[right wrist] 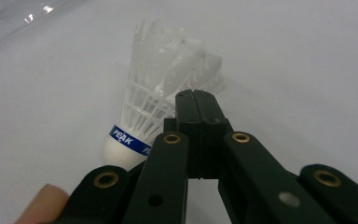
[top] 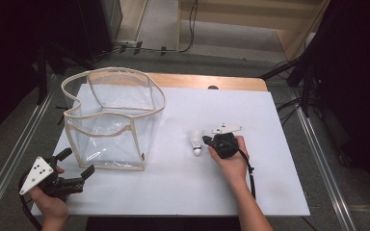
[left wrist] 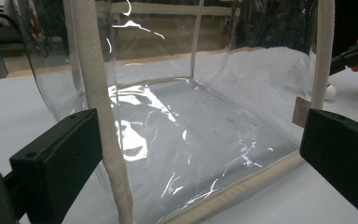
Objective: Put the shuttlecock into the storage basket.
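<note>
**Right tool shut beside shuttlecock; left tool open at clear bag**

Table (top: pixel 270 192): white top, wood edge showing at far side.

Shuttlecock (top: pixel 196 142): white, on the table approx mid-right, well apart from the bag. High view: skirt toward far side, cork end toward the person. Right gripper view: white plastic skirt, rounded white cork w/ blue band, lettering "PEAK". It sits just ahead and left of the jaw tips.

Right tool (top: pixel 206 140): held in the person's right hand (top: pixel 231 156), pointing left toward the shuttlecock. Right gripper view: the two black jaws meet flat, no gap, nothing between them. Tips lie against or just in front of the lower skirt; cannot tell if touching. Shuttlecock not gripped. A fingertip shows at that view's lower left corner.

Bag (top: pixel 111 120): clear plastic, box-shaped, beige fabric trim on rim and edges, standing upright w/ mouth open upward, on table's left half. Looks empty inside.

Left tool (top: pixel 77 163): held in left hand (top: pixel 50 202) at near-left corner of the table, grey three-cornered plate on top. Jaws spread wide, holding nothing. Left gripper view: jaws frame the bag's near face; one beige vertical edge strip rises just beside the left-hand jaw, bottom trim runs toward the right-hand jaw. Pads not pressing on the bag.
</note>
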Tool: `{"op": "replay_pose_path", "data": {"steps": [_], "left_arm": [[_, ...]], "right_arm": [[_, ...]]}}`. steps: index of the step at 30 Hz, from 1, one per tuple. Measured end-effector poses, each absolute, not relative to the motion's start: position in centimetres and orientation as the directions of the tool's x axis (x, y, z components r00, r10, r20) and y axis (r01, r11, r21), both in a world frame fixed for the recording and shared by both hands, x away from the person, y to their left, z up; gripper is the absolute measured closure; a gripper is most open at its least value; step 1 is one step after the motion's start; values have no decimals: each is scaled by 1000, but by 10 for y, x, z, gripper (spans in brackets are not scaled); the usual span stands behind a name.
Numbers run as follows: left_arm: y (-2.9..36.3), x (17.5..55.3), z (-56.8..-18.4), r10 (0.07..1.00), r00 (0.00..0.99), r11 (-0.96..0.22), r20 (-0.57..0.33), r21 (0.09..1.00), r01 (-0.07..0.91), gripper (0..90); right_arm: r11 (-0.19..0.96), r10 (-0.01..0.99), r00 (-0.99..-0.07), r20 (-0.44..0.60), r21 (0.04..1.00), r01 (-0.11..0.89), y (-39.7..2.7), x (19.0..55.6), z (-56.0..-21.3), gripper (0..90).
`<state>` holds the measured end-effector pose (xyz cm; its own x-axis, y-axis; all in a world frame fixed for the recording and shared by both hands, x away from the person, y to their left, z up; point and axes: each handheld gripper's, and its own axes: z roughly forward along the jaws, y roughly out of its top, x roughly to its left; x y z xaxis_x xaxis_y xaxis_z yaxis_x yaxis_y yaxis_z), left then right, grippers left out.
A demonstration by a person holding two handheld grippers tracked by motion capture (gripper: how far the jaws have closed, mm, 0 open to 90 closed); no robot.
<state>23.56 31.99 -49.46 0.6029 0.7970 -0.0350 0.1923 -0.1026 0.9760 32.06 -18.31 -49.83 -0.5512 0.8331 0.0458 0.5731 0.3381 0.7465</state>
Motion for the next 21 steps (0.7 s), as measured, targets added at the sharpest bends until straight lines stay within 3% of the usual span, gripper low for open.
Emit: {"op": "replay_pose_path", "data": {"steps": [21], "left_arm": [[320, 236, -495, 796, 604, -102, -36, 976, 192, 0]], "right_arm": [[361, 785, -617, 61, 764, 535, -155, 320, -496, 877]]}}
